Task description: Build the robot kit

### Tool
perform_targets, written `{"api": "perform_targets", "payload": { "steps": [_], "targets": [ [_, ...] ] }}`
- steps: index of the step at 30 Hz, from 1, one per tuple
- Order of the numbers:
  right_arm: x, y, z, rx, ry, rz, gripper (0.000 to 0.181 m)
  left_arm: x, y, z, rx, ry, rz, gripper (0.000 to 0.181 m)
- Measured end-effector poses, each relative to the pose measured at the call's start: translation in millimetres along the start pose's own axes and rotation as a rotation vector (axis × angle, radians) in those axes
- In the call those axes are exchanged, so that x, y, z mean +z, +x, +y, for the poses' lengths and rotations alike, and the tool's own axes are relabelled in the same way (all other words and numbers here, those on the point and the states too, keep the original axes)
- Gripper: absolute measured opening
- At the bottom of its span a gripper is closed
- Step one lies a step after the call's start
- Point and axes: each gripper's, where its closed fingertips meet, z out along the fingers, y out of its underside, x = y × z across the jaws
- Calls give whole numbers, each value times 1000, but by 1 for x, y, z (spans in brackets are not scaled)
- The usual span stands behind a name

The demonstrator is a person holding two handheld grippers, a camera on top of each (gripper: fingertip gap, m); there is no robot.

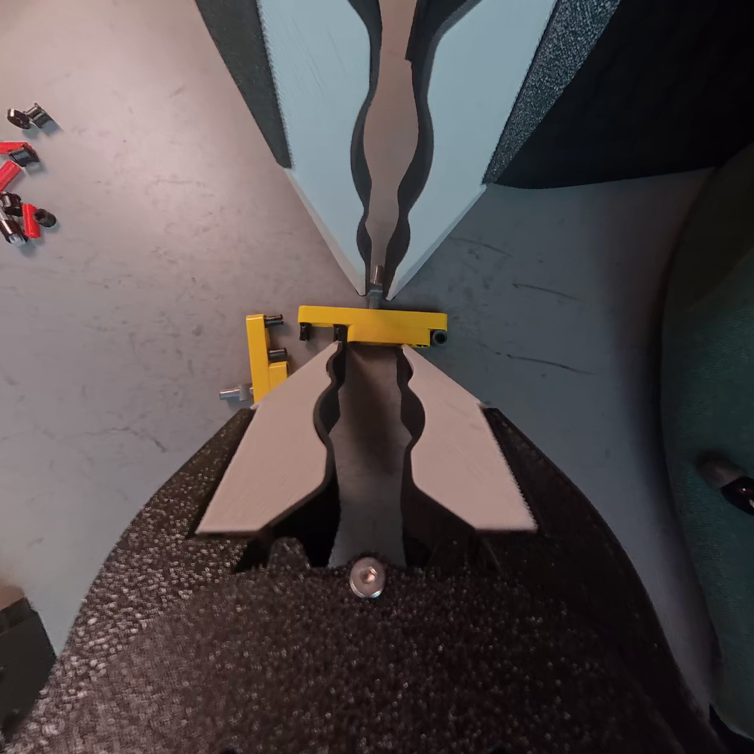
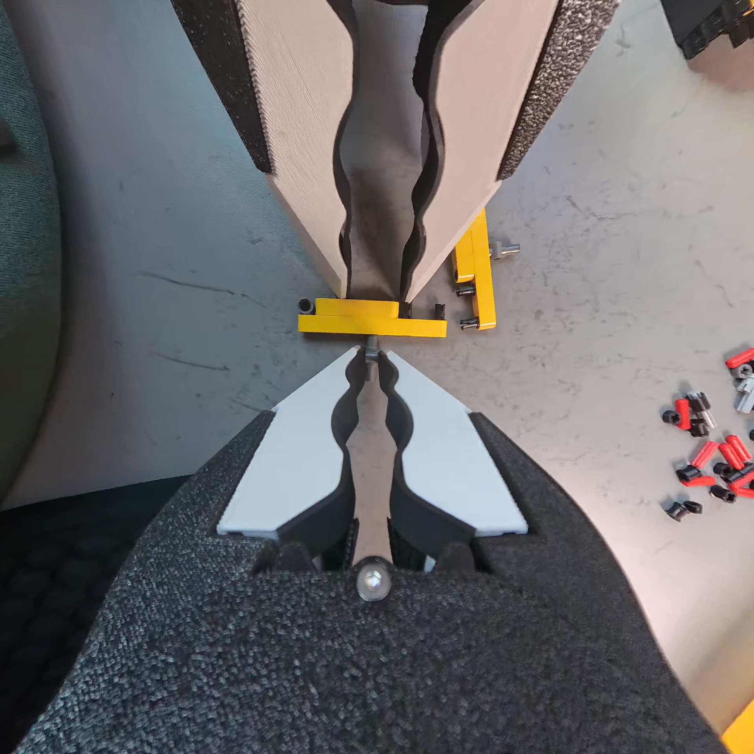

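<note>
The flat yellow plastic beam assembly (image 1: 372,329), two stacked beams with black pins, lies on the scuffed grey tabletop (image 1: 143,326) with its long axis crosswise to both grippers, which face each other over it. The left gripper (image 1: 371,347), with grey fingers, is clamped on the shorter upper beam of that assembly, one fingertip at each end of it. Opposite, the right gripper (image 2: 369,355), with pale blue-white fingers, is closed on a small grey plastic pin (image 2: 370,355) whose tip points straight at the assembly's long side, touching it or just short of it; I cannot tell which.

Just beside the assembly, off one end, lies a second yellow beam piece (image 2: 477,277) with black pins, set at right angles to it, with a loose grey connector (image 2: 504,249) beyond. Well apart from the assembly on that same side sits a scatter of red and black small parts (image 2: 718,440).
</note>
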Motion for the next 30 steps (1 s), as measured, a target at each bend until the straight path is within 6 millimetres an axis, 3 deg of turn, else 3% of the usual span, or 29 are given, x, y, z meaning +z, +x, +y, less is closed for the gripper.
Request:
{"api": "perform_targets", "payload": {
  "steps": [7, 15, 19, 27, 30],
  "targets": [
    [2, 0, -3, -63, 14, 27, 3, 1, 0, -1, -19, 6, 4, 20],
    [0, -1, 3, 75, 194, 43, 16, 1, -1, -1, -25, 56, -12, 17],
    [-4, -2, 10, 117, 231, 12, 9, 1, -1, -1, -11, 55, -12, 18],
    [-2, -3, 5, 111, 248, 8, 3, 2, -1, -3, -16, 63, -3, 13],
    [-2, -2, 7, 242, 212, 42, 3, 1, -4, -2, -4, 60, -15, 17]
  ]
}}
